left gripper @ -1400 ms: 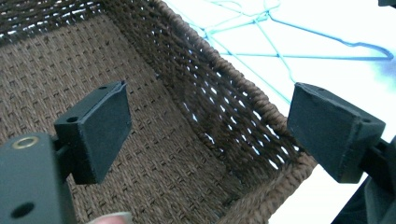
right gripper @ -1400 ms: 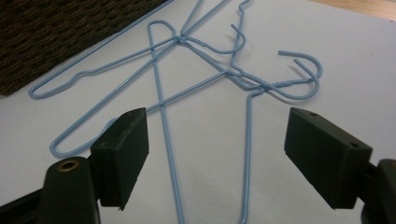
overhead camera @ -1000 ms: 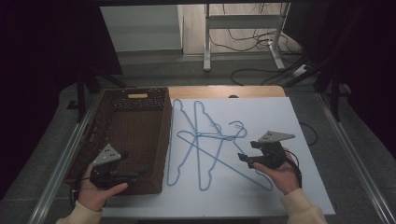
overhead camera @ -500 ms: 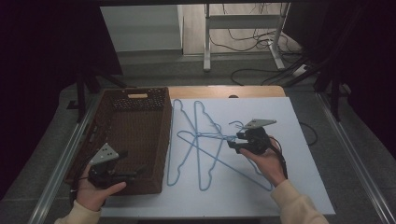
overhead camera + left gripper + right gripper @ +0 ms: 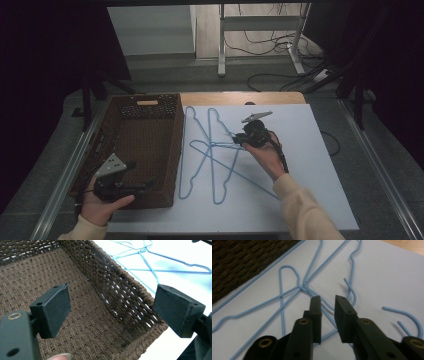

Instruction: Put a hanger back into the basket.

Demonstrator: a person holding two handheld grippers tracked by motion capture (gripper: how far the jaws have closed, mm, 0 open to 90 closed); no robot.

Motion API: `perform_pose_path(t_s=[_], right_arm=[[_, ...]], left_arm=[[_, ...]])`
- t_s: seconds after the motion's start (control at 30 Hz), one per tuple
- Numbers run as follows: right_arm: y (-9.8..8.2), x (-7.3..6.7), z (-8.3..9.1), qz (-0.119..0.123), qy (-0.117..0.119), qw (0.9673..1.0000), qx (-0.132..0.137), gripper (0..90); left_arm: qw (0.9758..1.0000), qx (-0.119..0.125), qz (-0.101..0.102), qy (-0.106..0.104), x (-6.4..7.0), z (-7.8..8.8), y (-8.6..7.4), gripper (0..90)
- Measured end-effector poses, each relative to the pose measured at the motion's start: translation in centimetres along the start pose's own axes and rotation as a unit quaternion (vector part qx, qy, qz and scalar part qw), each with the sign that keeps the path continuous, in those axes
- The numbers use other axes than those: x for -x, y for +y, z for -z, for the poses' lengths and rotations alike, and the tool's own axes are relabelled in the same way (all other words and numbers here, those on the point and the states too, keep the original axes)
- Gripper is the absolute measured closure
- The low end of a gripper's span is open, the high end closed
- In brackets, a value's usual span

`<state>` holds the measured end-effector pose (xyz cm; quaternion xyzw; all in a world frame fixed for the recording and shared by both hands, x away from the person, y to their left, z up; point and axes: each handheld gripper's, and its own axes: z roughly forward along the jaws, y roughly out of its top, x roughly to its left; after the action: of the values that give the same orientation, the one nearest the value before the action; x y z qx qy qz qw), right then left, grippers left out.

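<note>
Several light blue wire hangers [image 5: 212, 150] lie tangled on the white table top, just right of a brown wicker basket [image 5: 176, 145]. My right gripper [image 5: 236, 141] is low over their crossed necks and hooks [image 5: 303, 287]. Its jaws [image 5: 327, 301] stand a narrow gap apart, astride one wire without pinching it. My left gripper [image 5: 146, 186] hovers at the basket's near right corner. In the left gripper view it [image 5: 111, 307] is wide open over the woven floor and wall [image 5: 120, 290], holding nothing. The hangers [image 5: 162, 270] show beyond the basket rim.
The white table top [image 5: 310, 165] has bare room right of and in front of the hangers. A wooden strip [image 5: 240, 97] runs along its far edge. Behind the table stand a metal frame [image 5: 222, 45] and floor cables [image 5: 280, 75].
My right gripper has moved forward and left across the table, from the near right side onto the hangers' hooks. The left gripper has stayed at the basket corner.
</note>
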<state>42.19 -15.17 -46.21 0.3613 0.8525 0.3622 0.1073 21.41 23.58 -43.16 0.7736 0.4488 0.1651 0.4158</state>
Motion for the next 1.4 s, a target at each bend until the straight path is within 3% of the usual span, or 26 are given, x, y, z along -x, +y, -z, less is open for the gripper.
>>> perform_pose_path(t_s=[0.1,0.23,0.4,0.63,1.07,1.3,1.4], right_arm=[[0.4,0.5,-1.3,-0.007,0.014,0.9997,-0.017,84.7],[0.5,1.1,-2.7,-0.006,0.008,0.9995,-0.031,89.1],[1.1,1.3,-4.1,-0.003,0.002,0.9991,-0.042,89.7],[1.3,1.1,-5.9,0.0,-0.019,0.9968,-0.078,89.8],[1.0,1.4,-5.8,-0.01,-0.044,0.9935,-0.105,89.8],[0.9,1.3,-5.2,0.002,-0.073,0.9905,-0.117,89.9],[0.8,1.3,-5.1,0.002,-0.074,0.9901,-0.119,89.9]], left_arm=[[1.0,0.0,0.0,0.001,0.0,0.0,0.0,14.7],[1.0,0.001,-0.002,0.001,0.1,0.0,0.0,14.8],[1.0,0.0,-0.003,0.001,0.1,0.0,0.1,14.8],[1.0,0.001,-0.002,0.004,0.0,0.1,0.0,14.9],[1.0,0.002,-0.004,0.007,-0.1,0.3,0.0,15.0],[1.0,0.002,-0.004,0.009,-0.2,0.3,-0.1,15.0],[1.0,0.002,-0.004,0.008,-0.2,0.3,-0.1,15.0]])
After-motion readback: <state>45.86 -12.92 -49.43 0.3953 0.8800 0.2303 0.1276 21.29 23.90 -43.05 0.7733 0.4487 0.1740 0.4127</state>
